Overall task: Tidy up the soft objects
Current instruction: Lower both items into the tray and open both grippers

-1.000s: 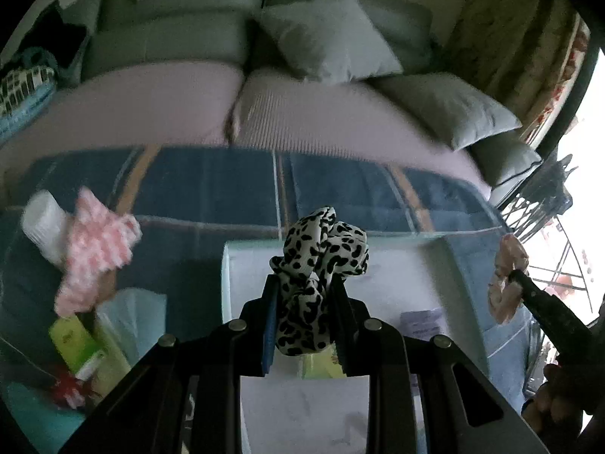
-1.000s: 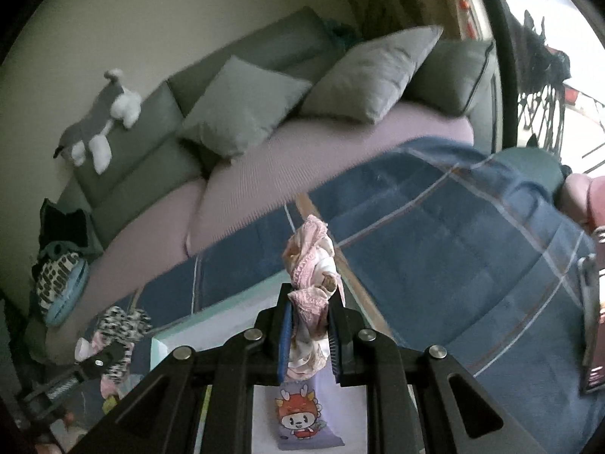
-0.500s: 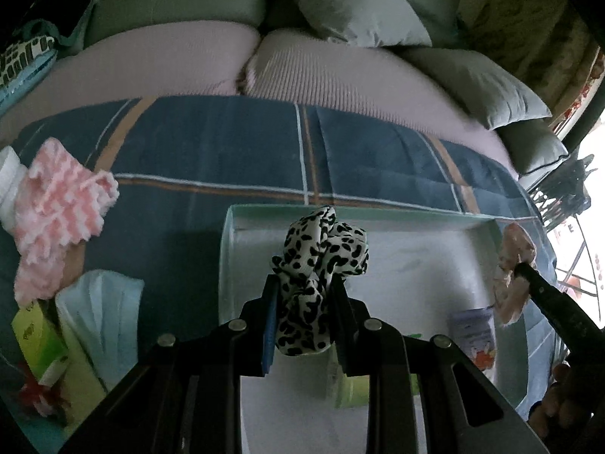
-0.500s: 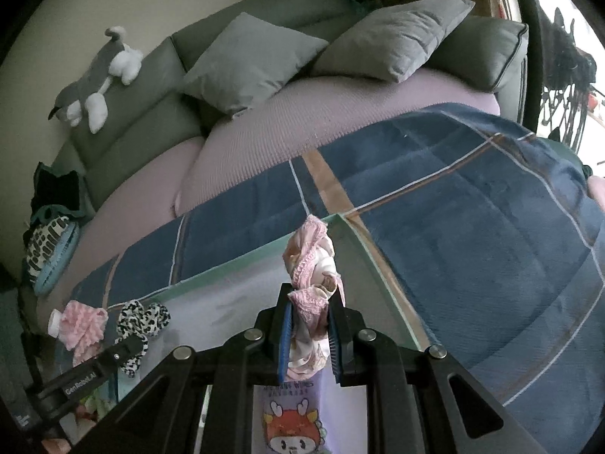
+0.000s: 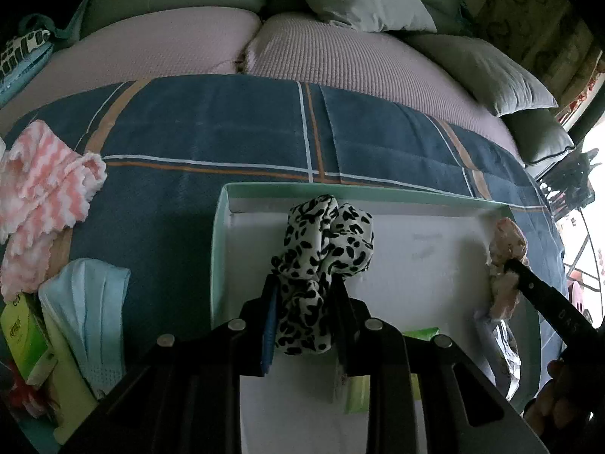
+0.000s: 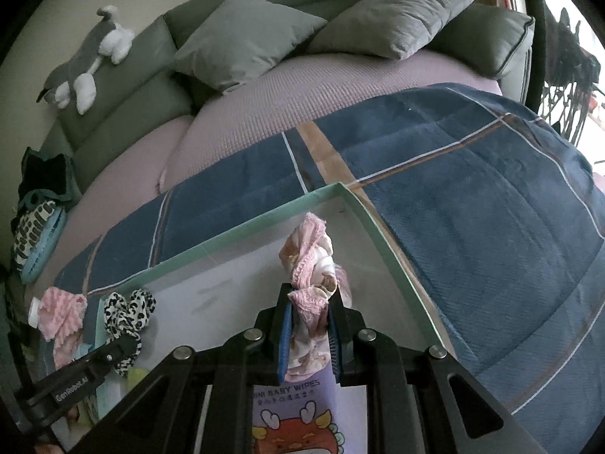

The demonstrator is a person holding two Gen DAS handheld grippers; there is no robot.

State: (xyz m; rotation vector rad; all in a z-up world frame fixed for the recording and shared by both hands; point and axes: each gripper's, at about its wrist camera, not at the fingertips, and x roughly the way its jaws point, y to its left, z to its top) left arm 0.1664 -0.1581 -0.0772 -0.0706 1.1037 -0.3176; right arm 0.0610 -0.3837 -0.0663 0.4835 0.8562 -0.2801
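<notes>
**A:** How far along does the tidying look?

**B:** Midway, I'd say. The left claw [image 5: 304, 295] is clamped on a black-and-white spotted scrunchie [image 5: 325, 249], and the right claw [image 6: 310, 325] is clamped on a pink scrunchie [image 6: 312, 261]. Both hang over the open box [image 5: 221, 249] with the green rim, so neither is put down yet.

**A:** What's already in the box?

**B:** Right under the right claw lies a pack of baby wipes [image 6: 298, 416]. Below the left claw's fingers a green packet [image 5: 355, 389] shows. Beyond both claws the box's white floor is bare.

**A:** And what's left outside?

**B:** Off to the left of the left claw, on the blue checked blanket [image 5: 227, 128], there's a pink-and-white knitted piece [image 5: 45, 196] and, nearer, a light blue face mask [image 5: 94, 302] beside a green carton [image 5: 19, 336]. Those look still to be sorted.

**A:** Anything in the way?

**B:** Not much. The wipes sit directly below the pink scrunchie, so it would land on them if dropped there. Far ahead are grey cushions [image 6: 242, 41] and a toy dog [image 6: 87, 60] on the sofa back, well clear.
</notes>
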